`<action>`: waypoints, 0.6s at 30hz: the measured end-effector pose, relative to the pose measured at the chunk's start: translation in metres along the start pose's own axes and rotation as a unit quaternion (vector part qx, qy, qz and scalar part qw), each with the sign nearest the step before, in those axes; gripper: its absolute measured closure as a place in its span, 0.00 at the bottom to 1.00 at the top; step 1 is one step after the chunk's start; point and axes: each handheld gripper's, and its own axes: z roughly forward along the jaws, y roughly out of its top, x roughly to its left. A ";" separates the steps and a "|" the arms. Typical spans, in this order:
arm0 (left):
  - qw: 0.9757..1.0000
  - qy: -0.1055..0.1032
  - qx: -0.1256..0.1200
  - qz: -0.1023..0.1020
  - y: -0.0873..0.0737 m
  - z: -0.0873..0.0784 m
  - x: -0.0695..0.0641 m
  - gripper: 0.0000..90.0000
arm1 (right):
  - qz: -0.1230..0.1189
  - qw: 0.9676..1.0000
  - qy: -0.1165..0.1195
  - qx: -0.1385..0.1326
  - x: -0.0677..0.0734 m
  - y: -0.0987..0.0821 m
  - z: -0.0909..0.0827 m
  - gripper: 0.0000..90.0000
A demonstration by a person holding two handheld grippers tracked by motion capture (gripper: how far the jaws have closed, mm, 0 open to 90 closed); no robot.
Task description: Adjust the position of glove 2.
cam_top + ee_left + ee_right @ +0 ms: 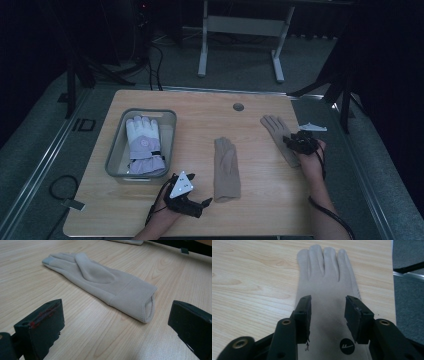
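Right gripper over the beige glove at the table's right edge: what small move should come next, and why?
Probably lower the right gripper a little and close on the glove. Its jaws stand part open, one on each side of the glove's back, and no pad seems to press the fabric yet. The glove lies flat on the table, so a small pinch should gather enough fabric to lift it.

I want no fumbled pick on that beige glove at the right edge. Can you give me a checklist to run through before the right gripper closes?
1. Right gripper over the beige fabric glove at the right edge: ok.
2. Jaws open, nothing pinched: ok.
3. Pads touching the fabric: cannot tell.
4. Glove lying flat on the light wooden table: ok.
5. Left gripper open, apart from the middle beige glove: ok.
6. Room in the grey plastic bin beside the white and lilac padded glove: ok.
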 end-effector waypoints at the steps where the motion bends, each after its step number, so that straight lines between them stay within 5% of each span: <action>1: 1.000 0.000 0.000 -0.001 0.000 0.000 0.000 0.01 | 0.000 1.000 0.000 0.000 0.000 0.000 0.000 0.62; 6: 1.000 0.002 -0.001 -0.003 0.000 -0.001 0.001 0.01 | 0.008 1.000 -0.007 0.029 -0.003 -0.009 0.012 0.60; 10: 1.000 0.002 0.000 -0.002 0.000 -0.001 0.001 0.01 | 0.019 1.000 -0.013 0.019 -0.002 -0.013 0.014 0.63; 14: 1.000 0.003 0.002 -0.001 0.000 0.000 0.001 0.01 | 0.012 0.999 -0.017 0.026 0.003 -0.012 0.014 0.82; 18: 1.000 0.003 0.002 0.000 0.000 0.000 0.000 0.01 | 0.042 0.998 -0.017 0.034 0.005 -0.010 0.012 0.90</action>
